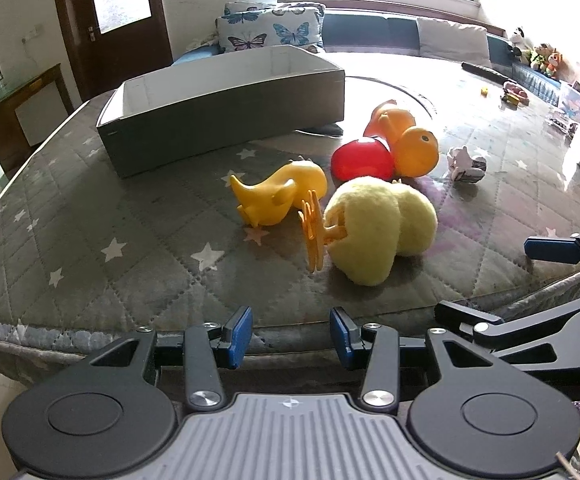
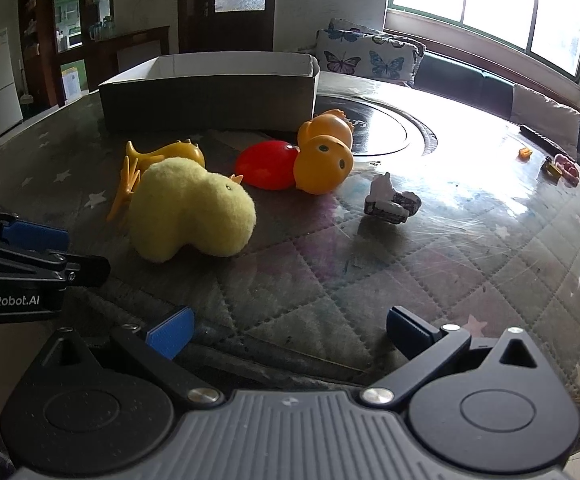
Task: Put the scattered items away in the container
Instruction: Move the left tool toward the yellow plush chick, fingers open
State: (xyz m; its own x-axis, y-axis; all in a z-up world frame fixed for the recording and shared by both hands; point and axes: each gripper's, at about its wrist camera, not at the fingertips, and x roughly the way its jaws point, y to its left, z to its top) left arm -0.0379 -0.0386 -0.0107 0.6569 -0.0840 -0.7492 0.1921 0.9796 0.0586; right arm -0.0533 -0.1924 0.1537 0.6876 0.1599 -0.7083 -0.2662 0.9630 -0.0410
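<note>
A grey open box stands at the far left of the quilted table. In front of it lie a yellow plastic duck, a fluffy yellow plush duck, an orange duck with a red part, and a small white toy. My left gripper is open and empty at the near table edge, short of the plush duck. My right gripper is open wider and empty, to the right of the left one.
The table has a glass turntable in the middle. Small toys and a dark remote lie at the far right. A sofa with butterfly pillows stands behind.
</note>
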